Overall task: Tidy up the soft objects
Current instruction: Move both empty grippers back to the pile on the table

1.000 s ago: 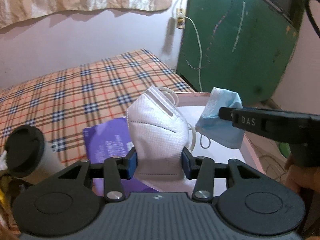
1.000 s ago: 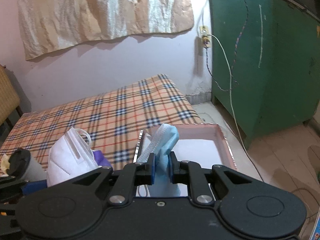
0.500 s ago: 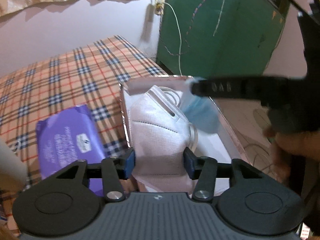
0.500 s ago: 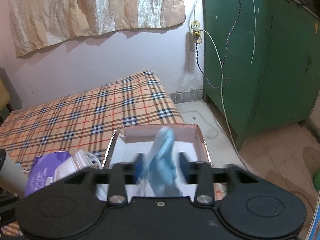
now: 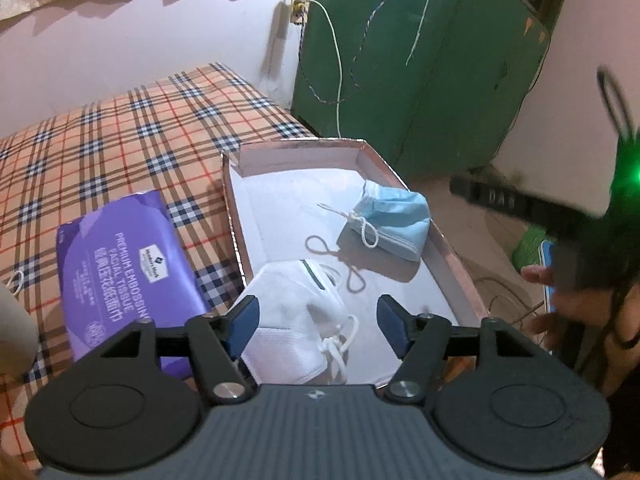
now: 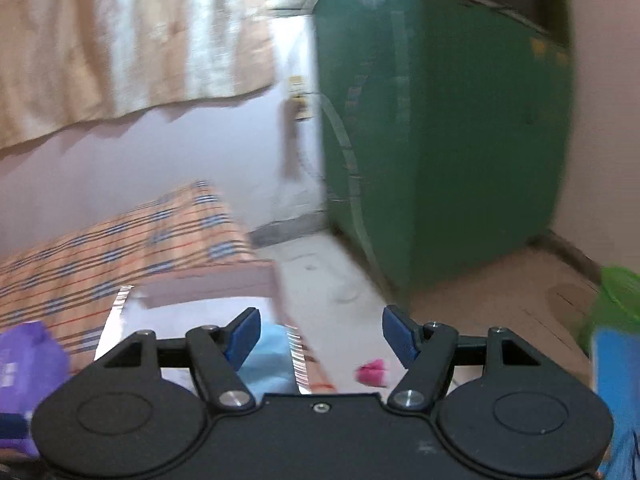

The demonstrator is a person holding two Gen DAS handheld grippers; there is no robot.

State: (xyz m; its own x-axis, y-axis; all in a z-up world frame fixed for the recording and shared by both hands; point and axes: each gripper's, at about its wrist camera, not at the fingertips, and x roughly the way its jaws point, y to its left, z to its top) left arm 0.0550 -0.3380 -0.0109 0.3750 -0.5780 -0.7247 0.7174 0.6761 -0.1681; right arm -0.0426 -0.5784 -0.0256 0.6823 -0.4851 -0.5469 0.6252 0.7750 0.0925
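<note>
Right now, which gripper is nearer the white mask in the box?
Left. The left gripper has the white mask between its opening jaws, pads clear of it. The right gripper is open, off beyond the box's right wall.

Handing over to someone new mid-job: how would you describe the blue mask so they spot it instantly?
On the plaid bed sits a shallow white-lined box. Two masks lie inside; the blue mask is the pleated one by the box's right wall, farther from the left gripper, whereas the white mask is a moulded cup.
</note>
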